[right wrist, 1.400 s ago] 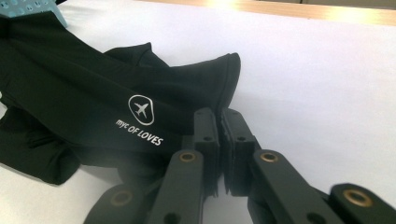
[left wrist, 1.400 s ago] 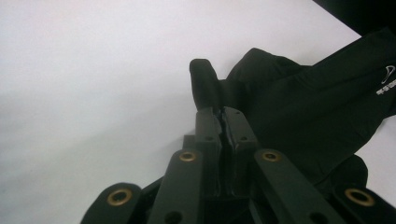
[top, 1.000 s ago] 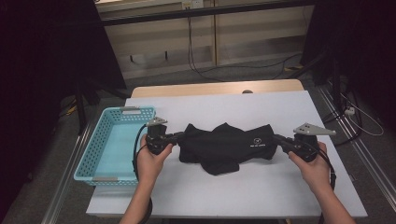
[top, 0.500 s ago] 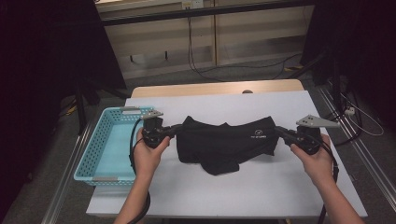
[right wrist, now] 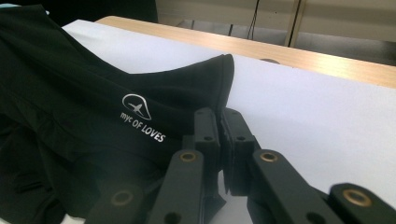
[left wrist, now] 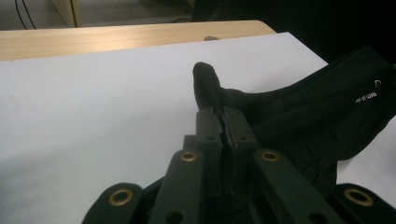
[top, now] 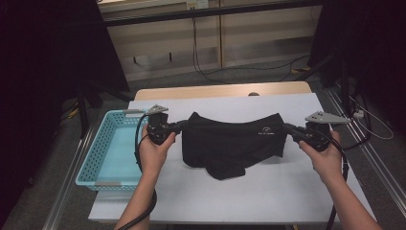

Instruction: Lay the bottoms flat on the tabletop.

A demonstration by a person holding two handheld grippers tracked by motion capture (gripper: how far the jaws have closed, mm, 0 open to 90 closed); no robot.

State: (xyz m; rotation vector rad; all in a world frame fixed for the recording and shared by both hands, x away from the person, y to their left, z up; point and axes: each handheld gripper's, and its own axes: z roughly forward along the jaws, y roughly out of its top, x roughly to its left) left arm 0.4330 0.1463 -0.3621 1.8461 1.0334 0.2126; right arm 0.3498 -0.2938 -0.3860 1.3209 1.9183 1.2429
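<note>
A black garment [top: 234, 136] with a small white logo is stretched between my two grippers, its lower folds resting on the white table [top: 239, 196]. My left gripper [top: 183, 125] is shut on the garment's left corner; in the left gripper view the jaws [left wrist: 223, 119] pinch the cloth and a nub of black fabric [left wrist: 205, 84] sticks out past them. My right gripper [top: 288, 128] is shut on the right corner. In the right gripper view the jaws [right wrist: 220, 119] clamp the garment's edge [right wrist: 93, 93] beside the print "myc OF LOVES" [right wrist: 142, 126].
A light blue plastic basket [top: 98, 158] stands at the table's left edge, beside the left hand. A wooden strip [top: 220, 91] runs along the table's far side. Cables lie on the floor [top: 201, 62] beyond it, and metal rails flank the table.
Both hands have risen and moved a little away from the person, carrying the garment with them. The cloth now hangs higher and tauter between the grippers.
</note>
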